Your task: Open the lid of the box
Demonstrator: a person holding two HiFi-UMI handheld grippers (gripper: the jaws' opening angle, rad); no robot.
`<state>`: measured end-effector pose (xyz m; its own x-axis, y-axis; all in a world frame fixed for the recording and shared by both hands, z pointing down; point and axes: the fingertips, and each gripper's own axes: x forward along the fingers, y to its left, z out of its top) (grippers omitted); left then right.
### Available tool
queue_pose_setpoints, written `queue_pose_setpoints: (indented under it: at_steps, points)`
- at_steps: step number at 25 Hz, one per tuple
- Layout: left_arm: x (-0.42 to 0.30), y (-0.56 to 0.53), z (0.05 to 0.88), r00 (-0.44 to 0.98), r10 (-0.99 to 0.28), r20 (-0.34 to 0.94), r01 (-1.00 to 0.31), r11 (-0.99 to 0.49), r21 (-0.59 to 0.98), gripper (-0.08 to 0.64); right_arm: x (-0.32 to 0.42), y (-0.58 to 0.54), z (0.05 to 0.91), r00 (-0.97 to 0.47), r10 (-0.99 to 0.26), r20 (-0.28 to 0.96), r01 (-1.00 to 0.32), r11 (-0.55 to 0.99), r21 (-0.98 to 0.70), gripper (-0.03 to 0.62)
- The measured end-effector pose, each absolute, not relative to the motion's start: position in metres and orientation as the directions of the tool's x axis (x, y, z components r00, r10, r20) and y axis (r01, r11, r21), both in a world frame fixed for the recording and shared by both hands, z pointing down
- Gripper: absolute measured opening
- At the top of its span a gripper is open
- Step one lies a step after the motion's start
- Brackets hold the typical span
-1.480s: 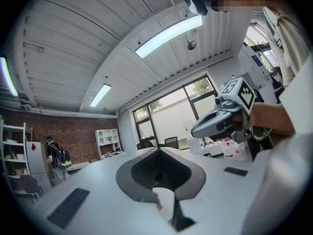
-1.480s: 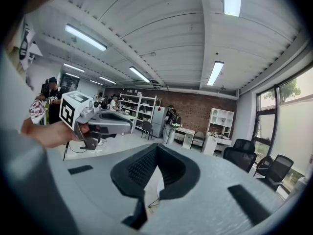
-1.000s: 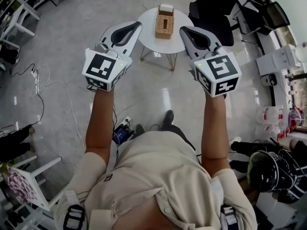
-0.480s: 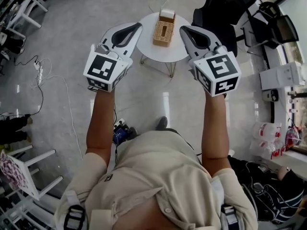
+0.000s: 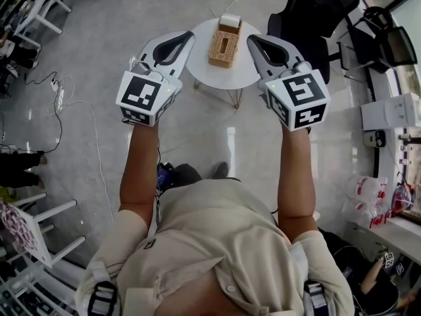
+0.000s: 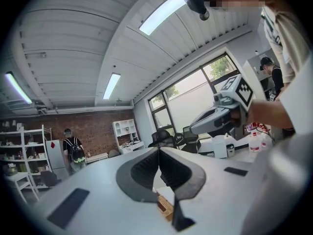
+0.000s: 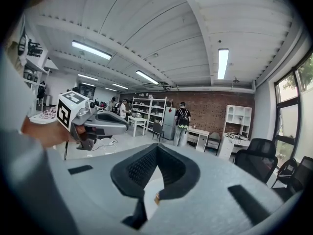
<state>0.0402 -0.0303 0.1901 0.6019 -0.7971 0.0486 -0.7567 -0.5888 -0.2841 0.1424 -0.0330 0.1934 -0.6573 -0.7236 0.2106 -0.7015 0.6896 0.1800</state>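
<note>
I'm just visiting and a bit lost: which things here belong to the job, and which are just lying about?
Job: woven box, round white table under it, left claw, right claw, both shut and empty.
Lying about: black office chair, floor cables, white chair.

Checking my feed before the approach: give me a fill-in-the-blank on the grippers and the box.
The left gripper and right gripper both have jaws ___.
The table under the woven box is ___ in shape.
The woven box is touched by ___ gripper.
Answers: shut; round; neither.
</note>
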Motion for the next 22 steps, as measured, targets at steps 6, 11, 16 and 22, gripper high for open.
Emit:
queue_pose_setpoints:
  at_steps: [6, 11, 16, 22]
  points:
    - [0.036, -0.054, 0.202, 0.619, -0.783, 0.065, -0.738, -0.608, -0.293, 0.009, 0.138, -0.054, 0.203, -0.632, -0.742, 0.222, -0.724, 0.668, 0.172, -0.008]
    - [0.03, -0.093, 0.209, 0.662, -0.748, 0.049, -0.71, -0.647, -0.279, 0.009, 0.138, -0.083, 0.21, -0.569, -0.787, 0.239, -0.768, 0.613, 0.185, -0.008]
    - [0.029, -0.139, 0.209, 0.712, -0.701, 0.044, -0.668, -0.695, -0.265, 0.009, 0.135, -0.119, 0.214, -0.513, -0.818, 0.261, -0.805, 0.564, 0.185, -0.008]
    - [0.016, -0.192, 0.212, 0.75, -0.659, 0.052, -0.628, -0.734, -0.259, 0.009, 0.119, -0.168, 0.215, -0.471, -0.842, 0.264, -0.833, 0.523, 0.182, -0.008]
